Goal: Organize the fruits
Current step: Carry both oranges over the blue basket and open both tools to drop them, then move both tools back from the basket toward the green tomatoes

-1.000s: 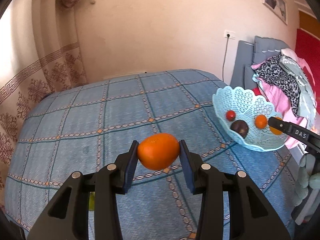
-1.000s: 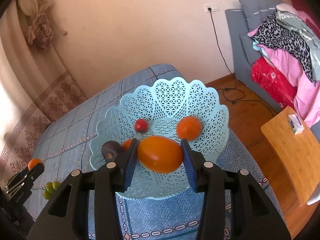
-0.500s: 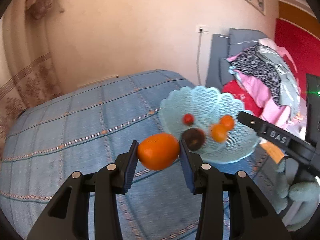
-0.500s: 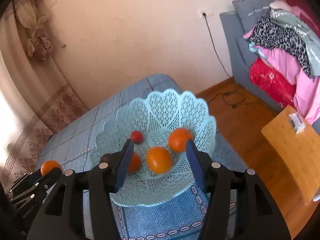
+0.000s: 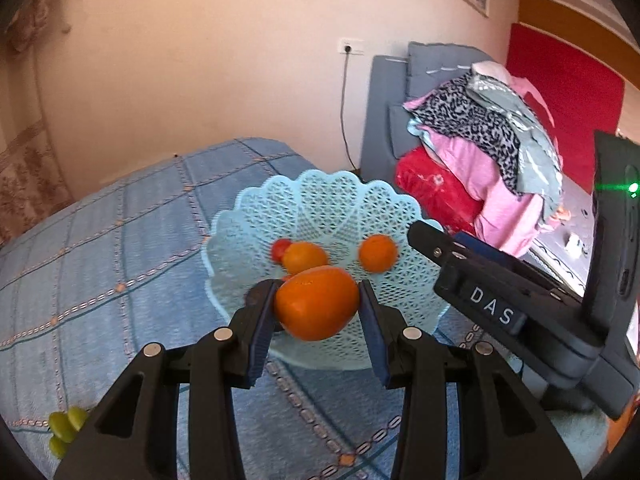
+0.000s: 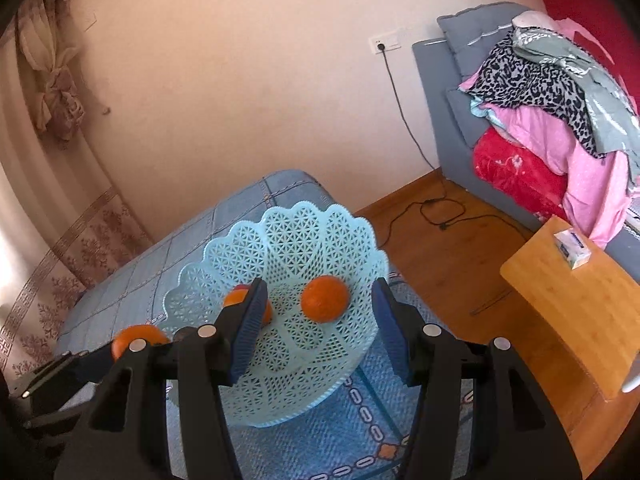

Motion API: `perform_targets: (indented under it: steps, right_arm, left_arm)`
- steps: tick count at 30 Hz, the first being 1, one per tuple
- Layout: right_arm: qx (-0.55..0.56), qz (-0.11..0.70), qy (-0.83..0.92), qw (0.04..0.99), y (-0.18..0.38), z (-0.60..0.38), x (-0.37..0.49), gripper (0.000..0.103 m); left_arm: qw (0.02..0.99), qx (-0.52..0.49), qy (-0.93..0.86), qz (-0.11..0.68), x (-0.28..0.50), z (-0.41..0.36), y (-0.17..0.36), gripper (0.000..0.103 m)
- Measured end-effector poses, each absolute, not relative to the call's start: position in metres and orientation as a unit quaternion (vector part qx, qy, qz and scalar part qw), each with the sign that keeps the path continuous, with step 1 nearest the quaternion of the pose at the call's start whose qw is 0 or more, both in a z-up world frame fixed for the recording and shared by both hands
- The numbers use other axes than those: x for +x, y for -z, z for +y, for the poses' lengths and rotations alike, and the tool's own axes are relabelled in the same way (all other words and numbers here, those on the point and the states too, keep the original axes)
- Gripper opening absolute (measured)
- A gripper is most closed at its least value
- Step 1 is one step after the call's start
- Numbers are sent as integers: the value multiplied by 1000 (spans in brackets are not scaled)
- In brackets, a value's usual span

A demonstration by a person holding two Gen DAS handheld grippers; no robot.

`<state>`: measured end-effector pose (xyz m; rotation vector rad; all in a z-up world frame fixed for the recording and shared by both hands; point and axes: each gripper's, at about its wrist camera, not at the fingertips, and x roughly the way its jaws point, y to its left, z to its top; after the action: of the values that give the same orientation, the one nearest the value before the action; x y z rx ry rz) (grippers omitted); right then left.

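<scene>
Your left gripper [image 5: 318, 306] pinched the orange [image 5: 316, 302] at frame centre above the basket [image 5: 320, 196], your right gripper [image 6: 318, 320] hung spread and empty at lower centre; releasing high risked it bouncing out or striking fruit inside.

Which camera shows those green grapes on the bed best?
The left wrist view: the green grapes lie on the blue bedspread at its lower left edge. The right wrist view shows none; the claw blocks that area.

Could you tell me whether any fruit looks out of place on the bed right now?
Yes: a small bunch of green grapes lies alone on the blue bedspread, apart from the basket holding the other fruit.
</scene>
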<state>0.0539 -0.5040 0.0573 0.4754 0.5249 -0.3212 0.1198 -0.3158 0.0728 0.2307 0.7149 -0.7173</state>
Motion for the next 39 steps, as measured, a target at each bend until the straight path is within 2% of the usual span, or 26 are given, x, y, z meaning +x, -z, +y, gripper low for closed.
perform_targets:
  steps: [5,6,7,8,9,11,18,27,37,39]
  right_arm:
    - [240,256,164,922,-54,-511,54,56]
    - [242,255,167,921,-54,-513,53,56]
    - [243,254,167,921,-54,-513,53,56]
    - [245,253,168,921,-54,-514,52,56]
    - [246,253,169,920,-54,-514,52,56]
    - [247,250,172,920,-53,-514,51,63]
    - [240,252,170,922,-54,-508,52,63]
    - [234,242,169,926,-60,-504,48,63]
    - [214,233,145,937,-75,-483,41,64]
    - [210,232,140,939,-78,-477,40,67]
  left_arm:
    - [857,130,354,351,122,-330,-61,44]
    - [858,128,349,355,126,-329,-60,51]
    - [861,123,344,354,127,-327,-59,72]
    - [866,118,338,349,128,-324,-60,79]
    - [870,117,332,345,130,-321,-61,79]
    - [871,120,324,349,133,-317,-62,79]
    - [877,107,306,356,140,-298,-66,80]
    - [891,108,287,336,134,-278,-81,90]
    - [905,103,235,338,134,-231,-83,90]
    - [908,99,224,340,134,-219,-83,90]
